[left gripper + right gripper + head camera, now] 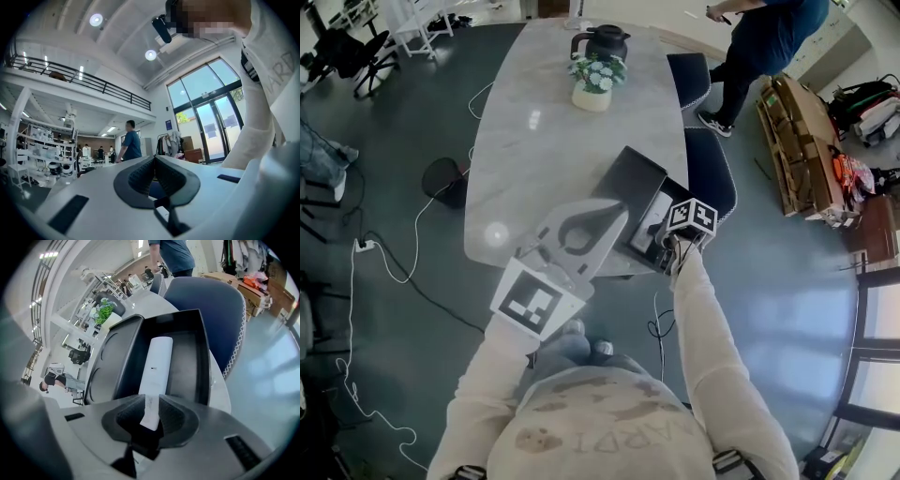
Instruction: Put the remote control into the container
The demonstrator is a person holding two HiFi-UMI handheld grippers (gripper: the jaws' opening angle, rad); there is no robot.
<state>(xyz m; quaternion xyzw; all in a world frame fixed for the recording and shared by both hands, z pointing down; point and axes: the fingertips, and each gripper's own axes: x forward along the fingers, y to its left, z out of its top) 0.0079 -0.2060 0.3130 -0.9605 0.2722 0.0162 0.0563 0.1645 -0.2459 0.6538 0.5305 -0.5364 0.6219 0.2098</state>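
A white remote control (157,362) lies lengthwise in the black open container (201,357) at the table's near right edge. In the head view the remote control (653,216) shows pale inside the container (639,246). My right gripper (150,411) reaches over the container's near end, and its pads press the remote's near tip from both sides. In the head view the right gripper (670,246) sits mostly under its marker cube. My left gripper (614,214) is held up over the table edge. In its own view the left gripper (153,159) is shut with nothing in it.
A black lid-like tray (105,366) lies against the container's left side. On the marble table (544,159) stand a flower pot (595,80) and a black kettle (602,39) at the far end. Blue chairs (710,169) stand to the right. A person (759,47) stands beyond them.
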